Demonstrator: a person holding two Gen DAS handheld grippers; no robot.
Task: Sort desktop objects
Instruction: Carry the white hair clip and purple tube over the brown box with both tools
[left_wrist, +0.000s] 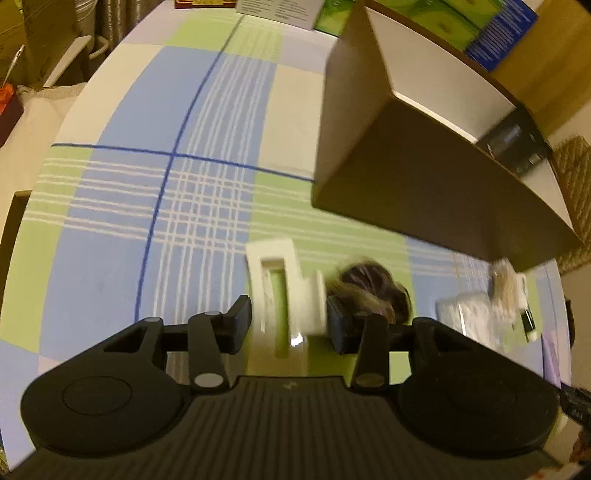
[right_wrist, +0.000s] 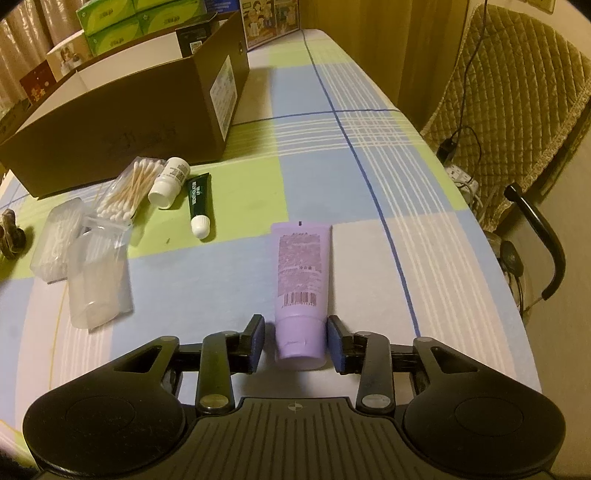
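In the left wrist view my left gripper (left_wrist: 289, 328) is shut on a white plastic holder (left_wrist: 284, 280) with a slot and a round stub, lifted and blurred above the checked tablecloth (left_wrist: 166, 184). Just behind it lies a dark hair tie (left_wrist: 373, 291). In the right wrist view a purple tube (right_wrist: 301, 280) lies flat on the cloth, its cap end between the fingers of my right gripper (right_wrist: 296, 345). That gripper is open, with a gap showing beside the left pad. To the left lie a cotton swab bag (right_wrist: 129, 192), a white bottle (right_wrist: 170, 181) and a green tube (right_wrist: 197, 203).
An open cardboard box (right_wrist: 122, 122) stands at the back left, also the cardboard box (left_wrist: 406, 177) at the right. A clear swab case (right_wrist: 59, 236) and clear bag (right_wrist: 99, 280) lie near it. Tissue boxes (right_wrist: 110, 18) stand behind. A quilted chair (right_wrist: 517, 92) is beyond the table's right edge.
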